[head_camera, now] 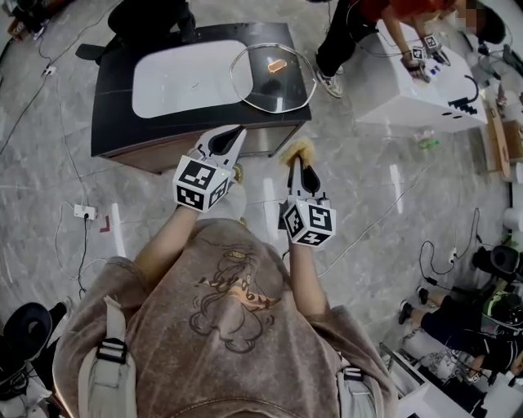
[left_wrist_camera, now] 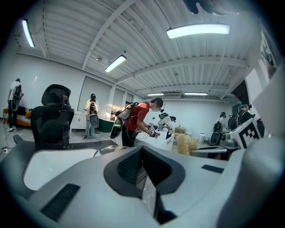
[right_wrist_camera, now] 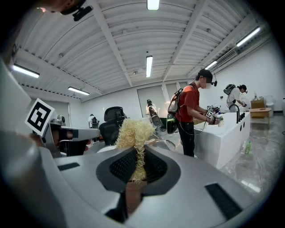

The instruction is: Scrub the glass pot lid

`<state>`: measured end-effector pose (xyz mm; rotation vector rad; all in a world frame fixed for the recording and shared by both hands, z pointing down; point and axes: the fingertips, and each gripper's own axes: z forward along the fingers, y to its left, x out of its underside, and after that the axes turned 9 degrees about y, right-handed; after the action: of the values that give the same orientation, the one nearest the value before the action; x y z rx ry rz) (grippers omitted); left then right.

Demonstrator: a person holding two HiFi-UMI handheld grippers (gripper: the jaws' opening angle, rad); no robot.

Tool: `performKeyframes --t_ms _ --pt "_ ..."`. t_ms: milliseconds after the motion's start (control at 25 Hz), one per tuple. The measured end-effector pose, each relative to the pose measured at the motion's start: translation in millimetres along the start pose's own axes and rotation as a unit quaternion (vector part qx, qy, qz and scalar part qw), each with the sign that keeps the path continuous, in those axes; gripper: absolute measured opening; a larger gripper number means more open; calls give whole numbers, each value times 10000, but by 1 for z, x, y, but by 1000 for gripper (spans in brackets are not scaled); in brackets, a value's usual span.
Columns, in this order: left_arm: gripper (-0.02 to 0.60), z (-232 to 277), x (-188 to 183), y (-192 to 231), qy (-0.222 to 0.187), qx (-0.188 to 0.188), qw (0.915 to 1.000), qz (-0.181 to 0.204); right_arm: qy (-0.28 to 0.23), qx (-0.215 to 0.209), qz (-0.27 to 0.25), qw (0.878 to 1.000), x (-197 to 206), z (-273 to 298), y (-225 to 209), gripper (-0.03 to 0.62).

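The glass pot lid [head_camera: 274, 78] with its orange knob lies on the right end of a black table [head_camera: 114, 106], partly over the table's edge and beside a white mat [head_camera: 188, 77]. Both grippers hover short of the table's near side, pointing at it. My left gripper [head_camera: 230, 140] is shut with nothing between its jaws. My right gripper [head_camera: 296, 160] is shut on a yellow fibrous scrubber [head_camera: 299, 149]. In the right gripper view the scrubber [right_wrist_camera: 132, 132] sticks up from the jaws, with the lid's rim [right_wrist_camera: 164, 143] beyond it. The left gripper view shows the lid [left_wrist_camera: 107, 149] low ahead.
A person in a red shirt [head_camera: 384, 16] works at a white counter [head_camera: 409, 94] to the right of the table. Cables and a power strip [head_camera: 84, 212] lie on the grey floor. A black office chair [left_wrist_camera: 53, 118] stands behind the table.
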<state>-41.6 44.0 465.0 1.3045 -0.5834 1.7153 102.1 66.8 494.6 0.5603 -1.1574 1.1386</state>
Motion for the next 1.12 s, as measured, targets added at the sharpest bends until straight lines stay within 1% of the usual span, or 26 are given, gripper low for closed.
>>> performKeyframes --t_ms 120,360,480,560,640,760,880,1120 --pt "15 22 -8 11 7 30 10000 -3 19 9 -23 10000 -10 19 -10 37" --pt "15 69 -30 36 -4 238 9997 -67 102 -11 -145 9998 -35 67 -28 37" --pt "15 92 -46 50 -70 289 9993 -212 138 -14 -186 9997 -49 89 -38 37" --pt "15 108 -54 59 -52 372 9987 -342 149 2 -198 9997 -59 104 -44 37" --pt "15 122 -59 68 -8 441 9983 -377 157 39 -177 9997 -68 119 -50 37" --pt "15 140 -70 82 -8 455 9987 -248 144 109 -134 9997 -81 142 -60 37" --pt "15 153 -82 97 -69 451 9987 -214 126 140 -116 9998 -94 164 -67 37" --pt "15 184 -99 117 57 533 9986 -5 65 266 -92 9996 -115 198 -79 37"
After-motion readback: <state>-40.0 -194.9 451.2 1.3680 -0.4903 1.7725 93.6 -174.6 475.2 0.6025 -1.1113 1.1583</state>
